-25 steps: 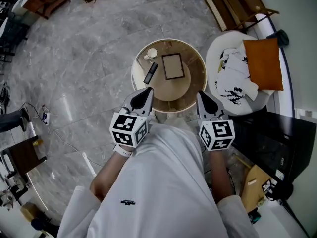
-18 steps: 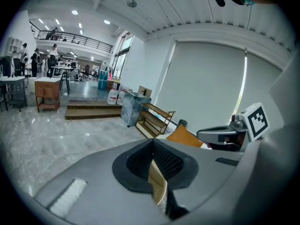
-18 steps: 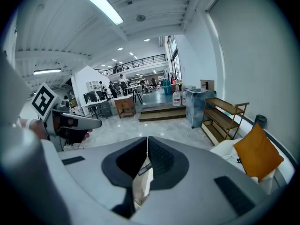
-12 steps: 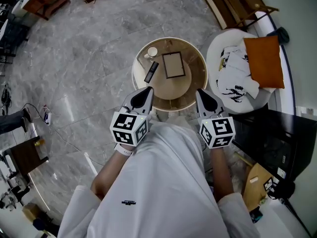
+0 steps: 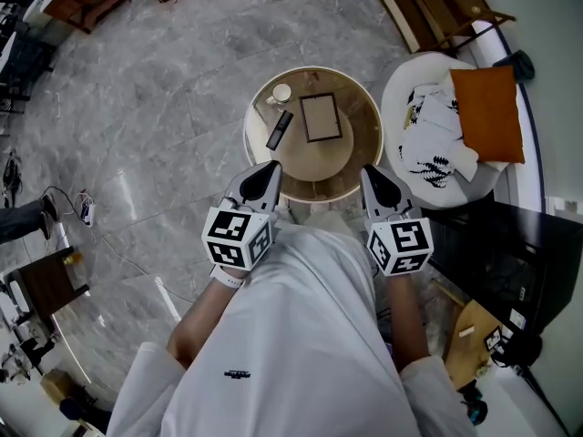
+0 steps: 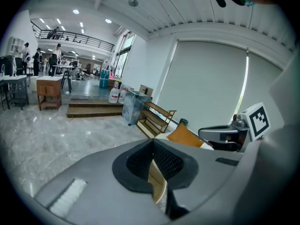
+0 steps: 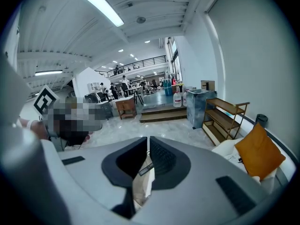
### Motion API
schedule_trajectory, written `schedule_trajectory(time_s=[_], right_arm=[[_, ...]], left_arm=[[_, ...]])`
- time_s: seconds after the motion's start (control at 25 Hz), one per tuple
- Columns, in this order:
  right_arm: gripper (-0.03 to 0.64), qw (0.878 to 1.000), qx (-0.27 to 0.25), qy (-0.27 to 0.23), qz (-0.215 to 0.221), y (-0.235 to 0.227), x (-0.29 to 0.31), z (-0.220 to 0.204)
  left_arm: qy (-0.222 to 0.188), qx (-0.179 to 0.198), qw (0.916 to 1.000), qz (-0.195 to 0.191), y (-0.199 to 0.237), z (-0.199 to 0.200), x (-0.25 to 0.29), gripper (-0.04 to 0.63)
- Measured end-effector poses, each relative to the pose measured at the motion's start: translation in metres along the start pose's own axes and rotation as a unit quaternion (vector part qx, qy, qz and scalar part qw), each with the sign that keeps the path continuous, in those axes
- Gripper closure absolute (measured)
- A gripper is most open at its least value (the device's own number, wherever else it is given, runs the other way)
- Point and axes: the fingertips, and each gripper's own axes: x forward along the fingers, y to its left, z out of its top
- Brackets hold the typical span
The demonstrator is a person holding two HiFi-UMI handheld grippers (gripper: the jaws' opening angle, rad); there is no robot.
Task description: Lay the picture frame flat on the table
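Observation:
The picture frame (image 5: pixel 321 118) lies flat, face up, on the round wooden table (image 5: pixel 360 144) in the head view. My left gripper (image 5: pixel 271 168) hovers at the table's near left edge, shut and empty. My right gripper (image 5: pixel 369 173) hovers at the near right edge, also shut with nothing in it. Both stay short of the frame, and neither touches it. In the left gripper view, the left gripper's (image 6: pixel 152 146) pads meet above a sliver of table rim. In the right gripper view, the right gripper's (image 7: pixel 148 146) pads meet too.
A black remote (image 5: pixel 279 130) and a small white cup (image 5: pixel 281 93) sit on the table left of the frame. A white armchair (image 5: pixel 401 98) with an orange cushion (image 5: pixel 487 116) and a patterned cloth (image 5: pixel 433 144) stands right of the table. A wooden shelf (image 5: pixel 428 7) stands behind.

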Motion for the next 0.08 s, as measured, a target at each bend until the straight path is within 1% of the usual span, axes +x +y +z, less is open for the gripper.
schedule_trajectory(time_s=[0.08], right_arm=[[0.609, 1.0, -0.001, 0.003, 0.003, 0.0002, -0.0022, -0.004]], left_arm=[[0.002, -0.003, 1.0, 0.001, -0.0026, -0.0036, -0.0002, 0.591]])
